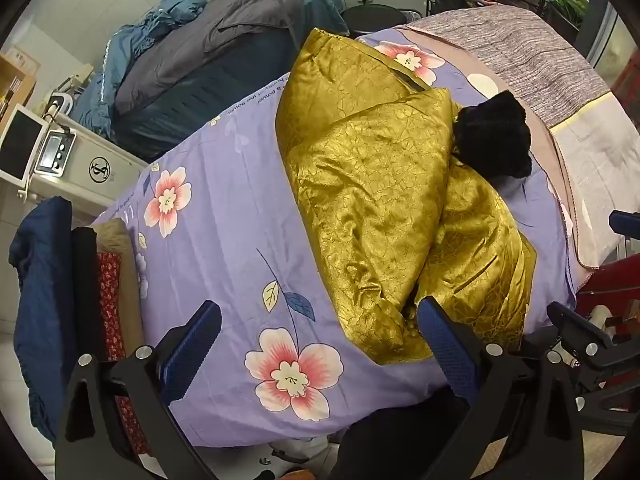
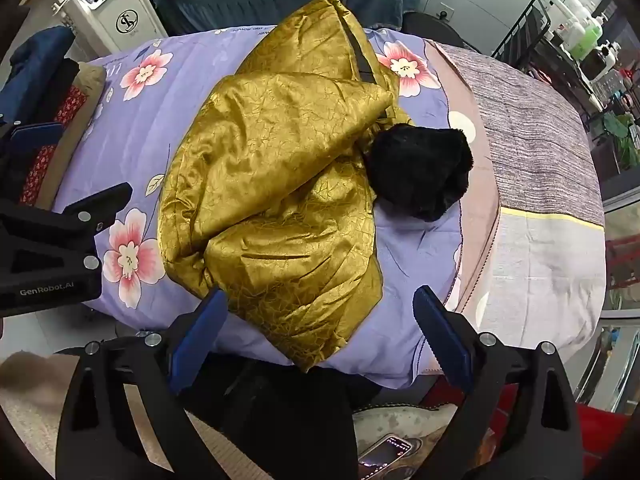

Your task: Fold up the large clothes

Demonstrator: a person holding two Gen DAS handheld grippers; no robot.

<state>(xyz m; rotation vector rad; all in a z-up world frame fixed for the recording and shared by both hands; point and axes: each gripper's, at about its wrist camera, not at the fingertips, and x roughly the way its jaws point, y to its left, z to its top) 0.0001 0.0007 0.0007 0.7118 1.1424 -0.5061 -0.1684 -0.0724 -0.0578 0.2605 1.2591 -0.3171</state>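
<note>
A shiny gold padded jacket (image 1: pixel 372 184) (image 2: pixel 276 184) lies partly folded on a lilac flowered bedsheet (image 1: pixel 224 216) (image 2: pixel 168 120), its black fur hood trim (image 1: pixel 494 140) (image 2: pixel 420 168) bunched on the right side. My left gripper (image 1: pixel 320 340) hovers open over the sheet's near edge, its right finger by the jacket's near hem. My right gripper (image 2: pixel 320 320) also hangs open, above the jacket's lower corner, nothing between its blue pads. The left gripper's body (image 2: pixel 52 248) shows at the left of the right wrist view.
A striped grey-pink blanket (image 1: pixel 532 56) (image 2: pixel 536 132) covers the bed's right part. A white machine with a screen (image 1: pixel 60 160) (image 2: pixel 104 4) stands at the left. Dark bedding (image 1: pixel 208 56) is piled behind. Folded clothes (image 1: pixel 108 300) stack at the left. A phone (image 2: pixel 384 456) lies below.
</note>
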